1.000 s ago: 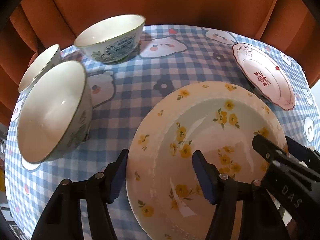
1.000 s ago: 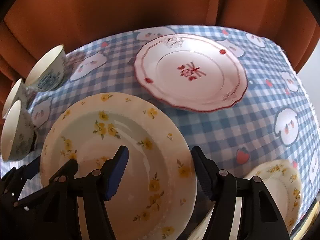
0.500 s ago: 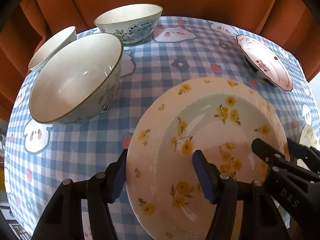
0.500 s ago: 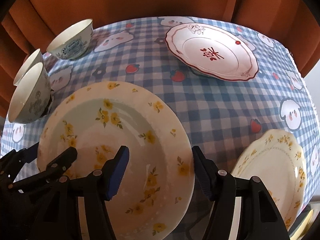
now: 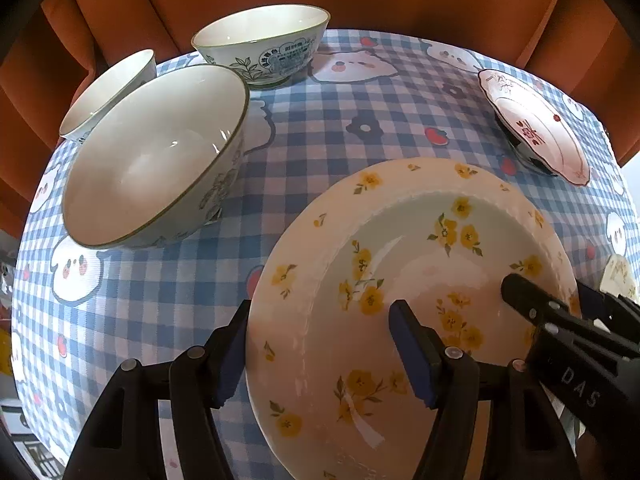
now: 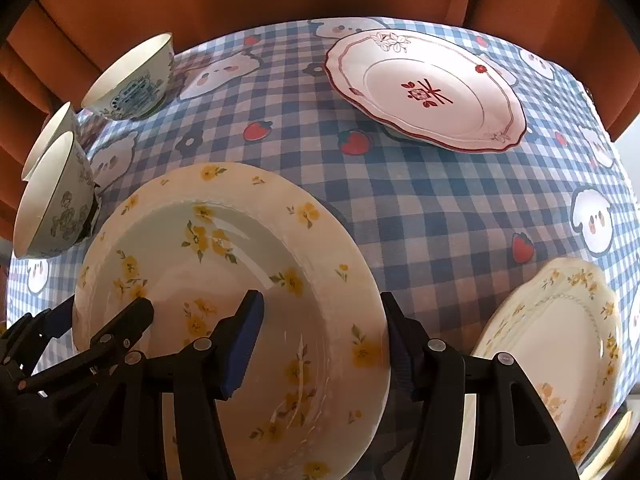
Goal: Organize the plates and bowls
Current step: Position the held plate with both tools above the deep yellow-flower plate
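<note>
A cream plate with yellow flowers (image 5: 400,280) (image 6: 224,264) hangs above the checked tablecloth. My left gripper (image 5: 320,356) is shut on its left rim, one finger over and one under. My right gripper (image 6: 320,344) is shut on its right rim the same way. Each gripper shows in the other's view. Three white bowls with blue-green prints stand at the left: a large near one (image 5: 160,160), one at the back (image 5: 264,44), and a small one (image 5: 108,92).
A white plate with a red rim (image 6: 428,88) lies at the back right. A second cream flowered plate (image 6: 552,344) lies at the near right. The blue checked tablecloth (image 6: 420,208) covers the table; an orange curtain hangs behind.
Both grippers have risen and drawn back with the flowered plate between them; bowls and the red-rimmed plate look farther off and the second flowered plate has come into the right view.
</note>
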